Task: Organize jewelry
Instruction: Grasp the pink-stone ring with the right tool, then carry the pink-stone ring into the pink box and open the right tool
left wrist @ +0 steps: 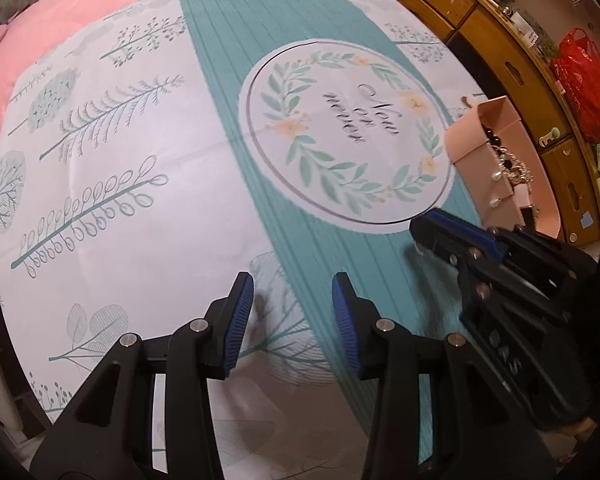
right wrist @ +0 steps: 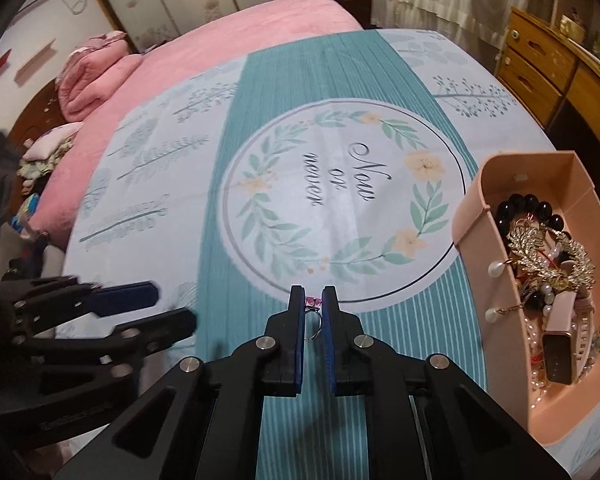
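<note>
Bedroom, printed cloth [right wrist: 340,208] bare of loose jewelry. Right gripper [right wrist: 313,304] pinches a pink-stoned ring [right wrist: 313,312] above it; left gripper [left wrist: 293,312] stands half open, empty. Pink box [right wrist: 476,216] at the cloth's right edge is already heaped, so probably only the ring remains.

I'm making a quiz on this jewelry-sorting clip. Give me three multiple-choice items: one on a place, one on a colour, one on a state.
1. Where does the pink tray sit relative to the wreath print?
A. its right
B. its left
C. on top of it

2. What colour is the stone on the ring?
A. green
B. pink
C. blue

3. How is the right gripper?
A. wide open
B. shut on the ring
C. shut on nothing

Key: 1 A, the tray stands at the cloth's right edge; 2 B, a pink stone shows between the pads; 3 B, both pads press the ring.
</note>
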Demonstrator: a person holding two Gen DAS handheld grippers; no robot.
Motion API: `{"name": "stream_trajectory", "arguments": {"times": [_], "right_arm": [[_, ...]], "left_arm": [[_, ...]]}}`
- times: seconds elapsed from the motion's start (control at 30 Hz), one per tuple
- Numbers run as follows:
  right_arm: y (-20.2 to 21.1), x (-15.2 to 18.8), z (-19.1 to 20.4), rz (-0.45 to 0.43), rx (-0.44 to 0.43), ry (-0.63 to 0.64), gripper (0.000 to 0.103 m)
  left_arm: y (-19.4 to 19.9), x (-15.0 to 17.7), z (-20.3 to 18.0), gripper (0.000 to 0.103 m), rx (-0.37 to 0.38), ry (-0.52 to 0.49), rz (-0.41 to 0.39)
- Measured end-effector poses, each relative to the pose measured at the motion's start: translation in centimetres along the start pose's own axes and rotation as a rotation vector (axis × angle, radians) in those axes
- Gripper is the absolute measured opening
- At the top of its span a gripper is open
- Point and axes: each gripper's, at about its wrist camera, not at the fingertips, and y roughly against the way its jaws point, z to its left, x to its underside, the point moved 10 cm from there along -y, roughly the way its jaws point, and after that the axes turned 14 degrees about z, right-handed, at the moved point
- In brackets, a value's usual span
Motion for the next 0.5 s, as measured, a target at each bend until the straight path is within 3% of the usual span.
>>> {"name": "stream_trajectory", "arguments": {"times": [0.27, 0.5], "right_arm": [[5.6, 1.8, -1.9, -0.019, -0.023, 0.028, 0.008], [9.8, 3.6, -8.0, -0.030, 0.008, -0.007, 0.008]], "left_arm": [[2.1, -1.0, -4.9, 0.038, -0.004, -0.042, -0.043], [3.3, -1.7, -10.4, 0.038, -0.032, -0.080, -0.064]]}}
